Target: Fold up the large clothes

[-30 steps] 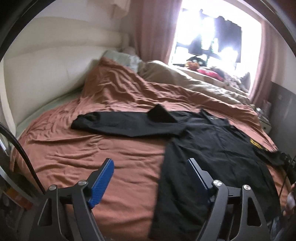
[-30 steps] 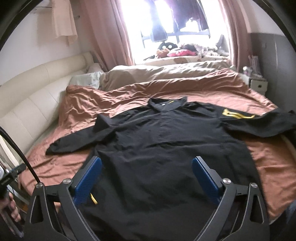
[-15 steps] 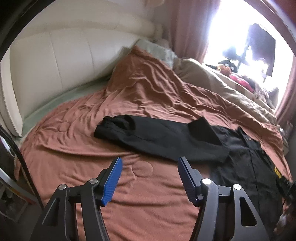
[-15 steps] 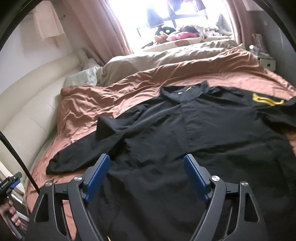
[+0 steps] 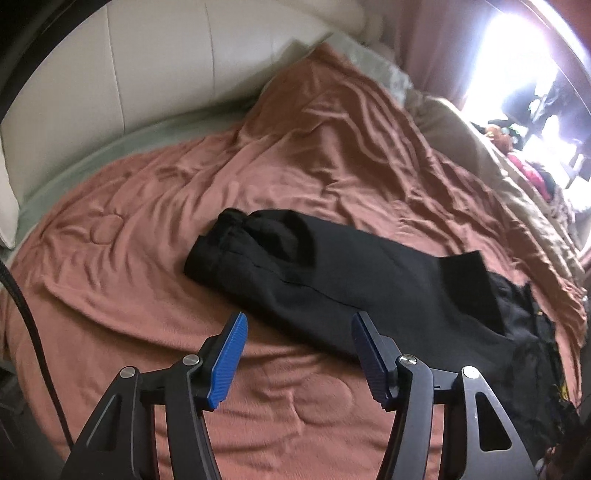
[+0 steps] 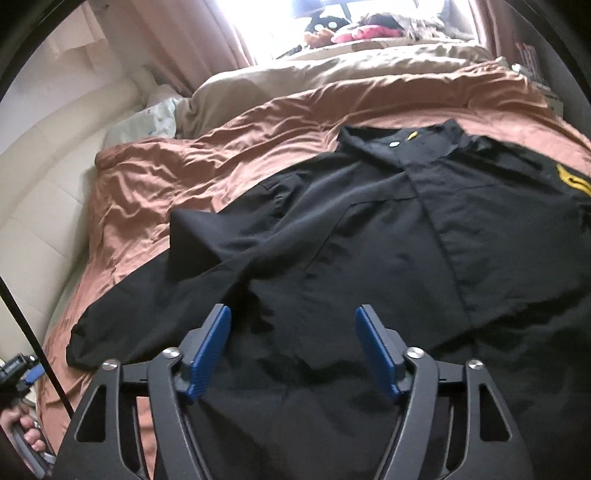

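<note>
Right wrist: black shirt [image 6: 369, 236] spread flat, sleeve [image 6: 155, 295] outstretched.

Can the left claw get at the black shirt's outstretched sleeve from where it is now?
Probably yes. The left claw is open with nothing between its fingers, and the sleeve lies flat on the bedspread just ahead, nothing covering it.

This is a bedroom in a home. A wide bed [image 5: 155, 236] fills both views, spread with a rumpled rust-brown cover and, farther back, a beige duvet [image 6: 332, 74]. A cream padded headboard [image 5: 159, 66] curves along one side, with a pale pillow [image 6: 155, 118] lying against it. Pink curtains [image 6: 192, 40] frame a bright window [image 5: 517, 55], and soft toys [image 6: 332, 27] and bits of clothing sit heaped along its sill. A black shirt [image 6: 369, 229] lies spread out flat on the cover.
</note>
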{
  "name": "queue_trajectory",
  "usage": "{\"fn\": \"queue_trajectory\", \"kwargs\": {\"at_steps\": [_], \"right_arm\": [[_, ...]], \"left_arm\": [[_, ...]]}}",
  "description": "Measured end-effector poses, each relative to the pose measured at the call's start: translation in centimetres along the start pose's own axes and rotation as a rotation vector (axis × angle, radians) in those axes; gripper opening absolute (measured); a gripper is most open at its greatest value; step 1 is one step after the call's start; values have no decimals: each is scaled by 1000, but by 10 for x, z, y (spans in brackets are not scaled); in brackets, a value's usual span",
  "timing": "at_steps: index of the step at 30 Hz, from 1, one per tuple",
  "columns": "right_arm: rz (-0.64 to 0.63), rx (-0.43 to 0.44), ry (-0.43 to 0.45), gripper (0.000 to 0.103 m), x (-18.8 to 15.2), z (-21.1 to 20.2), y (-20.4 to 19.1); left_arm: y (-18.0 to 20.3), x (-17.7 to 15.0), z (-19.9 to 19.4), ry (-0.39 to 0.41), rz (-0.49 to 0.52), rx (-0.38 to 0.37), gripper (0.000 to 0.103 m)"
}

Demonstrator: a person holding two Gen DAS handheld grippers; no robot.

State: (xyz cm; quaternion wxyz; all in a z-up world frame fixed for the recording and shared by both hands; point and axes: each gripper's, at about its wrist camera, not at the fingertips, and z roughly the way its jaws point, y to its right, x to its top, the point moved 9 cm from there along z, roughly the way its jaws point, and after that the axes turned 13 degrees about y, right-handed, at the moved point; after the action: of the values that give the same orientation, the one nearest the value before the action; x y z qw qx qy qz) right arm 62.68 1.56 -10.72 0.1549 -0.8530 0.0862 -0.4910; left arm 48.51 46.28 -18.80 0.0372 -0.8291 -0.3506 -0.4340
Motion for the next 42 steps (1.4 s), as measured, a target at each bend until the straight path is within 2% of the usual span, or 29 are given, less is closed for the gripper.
{"fn": "queue_trajectory", "kwargs": {"at_steps": [2,4,7,9,11,12,13,14,18,19,20,24,26,31,33,35,39,42], "right_arm": [[-4,-6,-15,59,2,17,-5],[3,-8,-28,58,6,31,-5],[36,16,-49,49,13,53,-7],[50,39,-66,49,17,63,-10],[55,52,-78,45,19,76,-13],[63,59,-81,44,20,83,-16],[74,71,-87,44,20,89,-17],[83,84,-95,43,20,95,-18],[149,132,-142,43,11,120,-20],[176,159,-172,43,6,128,-21],[217,195,-239,43,-9,140,-23],[207,204,-237,41,-7,142,-23],[229,225,-217,41,2,134,-22],[265,209,-157,41,20,105,-3],[289,211,-139,44,21,86,4],[303,204,-123,53,22,71,16],[289,171,-93,53,33,40,40],[341,126,-69,53,38,14,67]], "left_arm": [[-8,-5,19,-25,-25,28,61],[-14,-13,38,-52,-55,40,61],[-17,-23,63,-89,-55,67,61],[-19,-30,78,-115,-65,80,59],[-22,-32,88,-116,-64,89,34],[-23,-31,90,-108,-61,101,28],[-23,-28,90,-92,-56,103,14],[-21,-24,89,-83,-43,100,6],[-9,7,70,7,-15,53,2],[-4,15,65,30,-11,40,2],[4,28,56,60,1,22,2],[45,67,25,144,60,-53,2],[73,86,8,182,69,-109,2],[150,115,-39,267,102,-244,1],[186,119,-58,291,140,-297,1],[226,121,-77,304,171,-367,1],[291,118,-110,324,227,-462,1],[335,113,-130,328,275,-517,1]]}}
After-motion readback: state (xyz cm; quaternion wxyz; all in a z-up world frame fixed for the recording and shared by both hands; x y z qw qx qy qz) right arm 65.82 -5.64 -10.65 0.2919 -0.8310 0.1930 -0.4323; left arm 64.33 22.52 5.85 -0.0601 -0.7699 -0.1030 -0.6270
